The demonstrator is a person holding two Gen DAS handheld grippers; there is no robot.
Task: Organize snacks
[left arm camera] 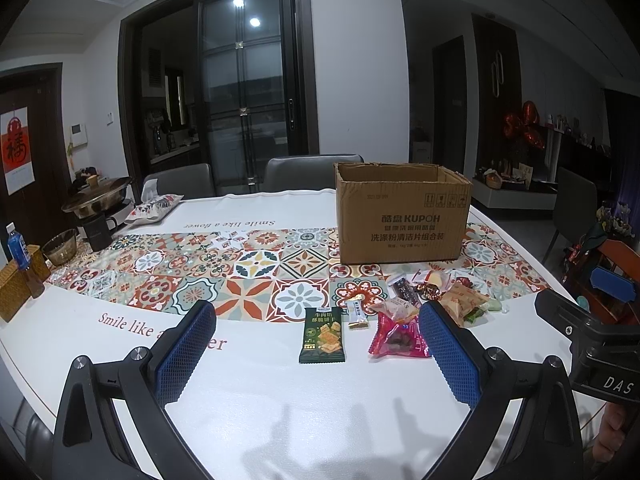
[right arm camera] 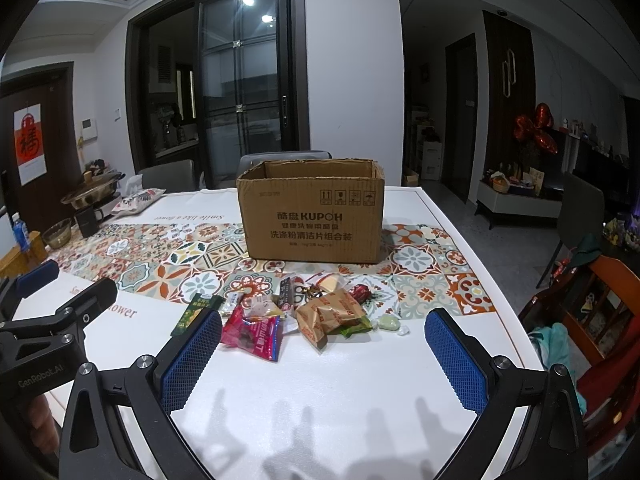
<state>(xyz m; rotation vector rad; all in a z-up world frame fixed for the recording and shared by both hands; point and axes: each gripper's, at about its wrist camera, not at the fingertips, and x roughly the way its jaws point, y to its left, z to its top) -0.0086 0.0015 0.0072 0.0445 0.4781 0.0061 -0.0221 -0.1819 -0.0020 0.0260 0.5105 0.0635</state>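
An open cardboard box (left arm camera: 402, 216) (right arm camera: 314, 216) stands on the patterned runner of the table. In front of it lies a loose pile of snacks: a dark green biscuit packet (left arm camera: 322, 335) (right arm camera: 196, 312), a small gold bar (left arm camera: 356, 312), a pink-red packet (left arm camera: 398, 338) (right arm camera: 254, 330), a brown wrapped cake (left arm camera: 464, 302) (right arm camera: 330, 314), a pale green candy (right arm camera: 388, 323). My left gripper (left arm camera: 316, 350) hovers open, short of the green packet. My right gripper (right arm camera: 324, 354) hovers open just before the pile. Neither holds anything.
At the table's left end stand a hotpot pan (left arm camera: 98, 198), a black mug (left arm camera: 98, 232), a glass bowl (left arm camera: 60, 246), a blue-capped bottle (left arm camera: 18, 246) and a wicker box (left arm camera: 14, 292). Grey chairs (left arm camera: 308, 170) line the far side; an orange chair (right arm camera: 600, 312) is right.
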